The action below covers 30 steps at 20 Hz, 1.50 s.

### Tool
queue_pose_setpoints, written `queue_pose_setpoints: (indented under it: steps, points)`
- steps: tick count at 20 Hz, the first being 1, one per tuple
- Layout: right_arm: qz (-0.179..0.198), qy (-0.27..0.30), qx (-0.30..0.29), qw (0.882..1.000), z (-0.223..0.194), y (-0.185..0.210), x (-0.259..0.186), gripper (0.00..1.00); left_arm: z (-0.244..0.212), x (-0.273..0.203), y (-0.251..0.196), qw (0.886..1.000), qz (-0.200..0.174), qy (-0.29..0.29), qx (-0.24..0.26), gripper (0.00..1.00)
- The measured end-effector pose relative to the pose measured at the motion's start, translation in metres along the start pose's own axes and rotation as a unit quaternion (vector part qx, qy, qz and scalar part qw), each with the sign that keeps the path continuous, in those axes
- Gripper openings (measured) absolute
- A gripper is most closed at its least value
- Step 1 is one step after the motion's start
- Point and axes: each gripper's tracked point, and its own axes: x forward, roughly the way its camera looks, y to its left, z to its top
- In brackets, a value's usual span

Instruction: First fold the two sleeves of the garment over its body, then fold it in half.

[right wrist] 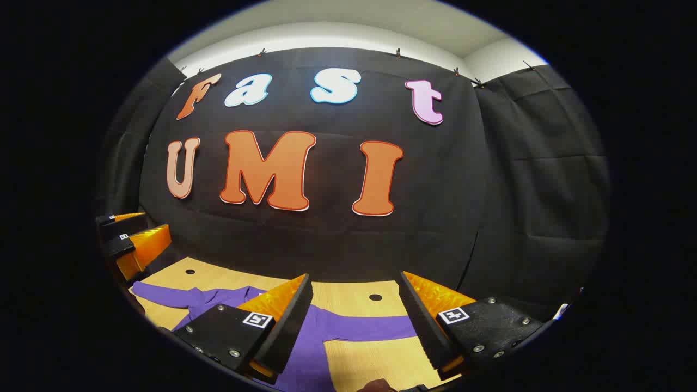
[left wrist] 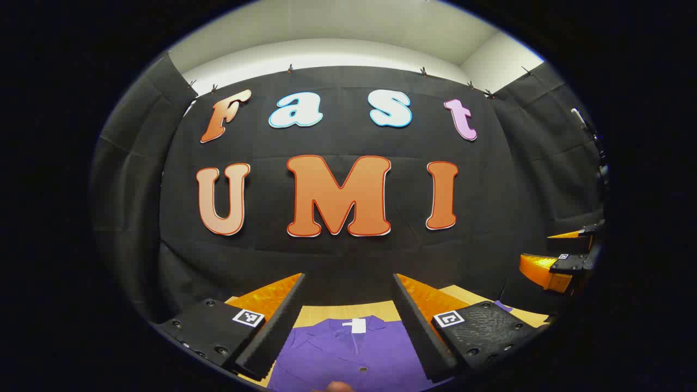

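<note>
A purple garment (left wrist: pixel 348 354) lies flat on the wooden table (left wrist: pixel 326 313), its collar with a white label (left wrist: pixel 357 325) pointing away from me. My left gripper (left wrist: pixel 348 280) hovers open above the collar, the cloth showing between its fingers, which hold nothing. In the right gripper view one purple sleeve (right wrist: pixel 365 325) stretches out sideways across the table (right wrist: pixel 348 291), and the other sleeve (right wrist: pixel 169 296) runs off to the left. My right gripper (right wrist: pixel 356 277) stands open over the outstretched sleeve, apart from it.
The black cloth wall (left wrist: pixel 348 256) rises right behind the table's far edge. Each gripper shows in the other's view: the right gripper (left wrist: pixel 555 251) at the right, the left gripper (right wrist: pixel 133 228) at the left. Two small holes (right wrist: pixel 375 297) mark the tabletop.
</note>
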Motion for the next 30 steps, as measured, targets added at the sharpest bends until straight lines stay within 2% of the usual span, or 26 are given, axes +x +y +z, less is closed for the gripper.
queue_pose_setpoints:
  steps: [7, 15, 21, 26, 30]
  points:
    - [0.001, 0.0, -0.005, 1.0, 0.001, 0.003, 0.008, 0.94, 0.008, -0.01, 0.008, 0.999, 0.006, -0.031, 0.01, 0.96]
    - [-0.009, 0.012, -0.008, 1.0, -0.001, 0.025, 0.002, 0.94, -0.001, -0.017, 0.036, 1.0, -0.001, -0.025, 0.007, 0.95]
    - [-0.032, 0.014, -0.016, 0.999, 0.001, 0.042, -0.008, 0.94, -0.009, -0.019, 0.071, 1.0, -0.011, -0.021, 0.006, 0.95]
    - [-0.059, 0.037, -0.027, 0.997, -0.011, 0.035, -0.009, 0.94, -0.025, -0.017, 0.094, 1.0, -0.009, -0.006, -0.004, 0.95]
    - [-0.059, 0.051, -0.011, 0.997, -0.034, 0.016, 0.008, 0.94, -0.023, -0.014, 0.104, 1.0, 0.017, -0.008, -0.005, 0.95]
